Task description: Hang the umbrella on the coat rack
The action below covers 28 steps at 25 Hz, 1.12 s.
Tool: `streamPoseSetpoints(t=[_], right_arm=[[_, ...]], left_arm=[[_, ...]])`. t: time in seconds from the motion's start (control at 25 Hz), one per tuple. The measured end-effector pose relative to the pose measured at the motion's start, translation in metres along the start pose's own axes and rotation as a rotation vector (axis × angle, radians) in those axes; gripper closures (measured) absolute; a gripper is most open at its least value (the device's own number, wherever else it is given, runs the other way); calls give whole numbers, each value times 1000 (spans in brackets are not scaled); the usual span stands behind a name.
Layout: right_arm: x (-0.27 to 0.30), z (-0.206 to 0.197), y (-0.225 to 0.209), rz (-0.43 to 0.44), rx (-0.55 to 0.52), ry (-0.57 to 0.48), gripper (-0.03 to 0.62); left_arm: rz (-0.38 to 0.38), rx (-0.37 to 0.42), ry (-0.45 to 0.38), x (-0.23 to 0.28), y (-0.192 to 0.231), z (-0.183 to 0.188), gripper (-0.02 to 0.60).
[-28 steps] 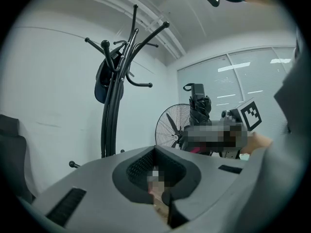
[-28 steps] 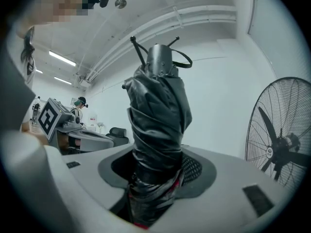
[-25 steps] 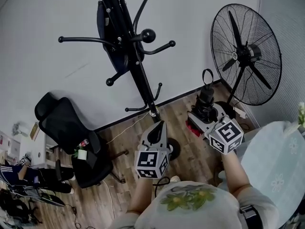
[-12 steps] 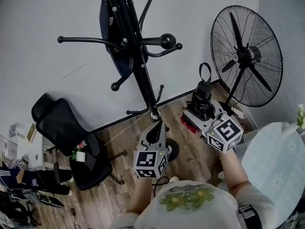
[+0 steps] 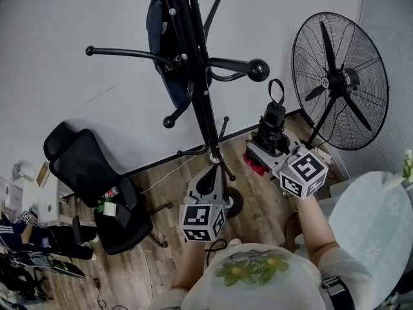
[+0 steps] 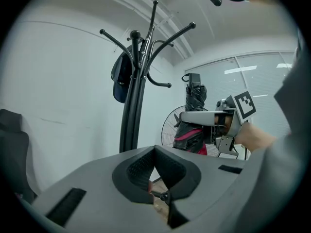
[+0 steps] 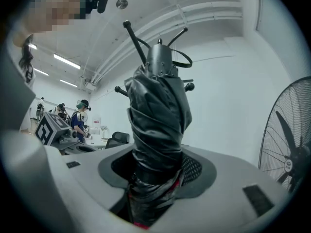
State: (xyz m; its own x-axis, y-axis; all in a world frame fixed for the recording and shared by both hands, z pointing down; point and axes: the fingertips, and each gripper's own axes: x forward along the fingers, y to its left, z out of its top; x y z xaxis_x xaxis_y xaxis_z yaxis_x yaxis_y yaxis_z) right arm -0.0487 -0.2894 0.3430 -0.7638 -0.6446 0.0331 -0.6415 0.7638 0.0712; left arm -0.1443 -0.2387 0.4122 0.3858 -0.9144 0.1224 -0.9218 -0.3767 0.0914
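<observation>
My right gripper (image 7: 155,178) is clamped round the folded umbrella (image 7: 158,115), upright just right of the coat rack (image 5: 201,108) and short of its hooks. It looks light, with soft, slippery fabric, so I'd grip the firm core and offer the wrist loop (image 5: 277,90). My left gripper (image 6: 154,154), closed and empty, sits before the rack's base. I see no containers; a dark blue item (image 5: 157,31) hangs behind the rack.

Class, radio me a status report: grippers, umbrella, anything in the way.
Right gripper shut on umbrella, upright, strap on top. Left gripper shut, empty. Umbrella not yet on rack; dark cap hangs there, near hook bare.
</observation>
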Motion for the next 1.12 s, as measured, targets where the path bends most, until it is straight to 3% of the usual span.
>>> streamPoseSetpoints(t=[0.6,1.12], right_arm=[[38,17,-10,121,56,2,373],[56,3,-29,140,125,31,373]], left_arm=[[0,-5,16,15,10,5,575],[-9,-10,41,27,13,-3,574]])
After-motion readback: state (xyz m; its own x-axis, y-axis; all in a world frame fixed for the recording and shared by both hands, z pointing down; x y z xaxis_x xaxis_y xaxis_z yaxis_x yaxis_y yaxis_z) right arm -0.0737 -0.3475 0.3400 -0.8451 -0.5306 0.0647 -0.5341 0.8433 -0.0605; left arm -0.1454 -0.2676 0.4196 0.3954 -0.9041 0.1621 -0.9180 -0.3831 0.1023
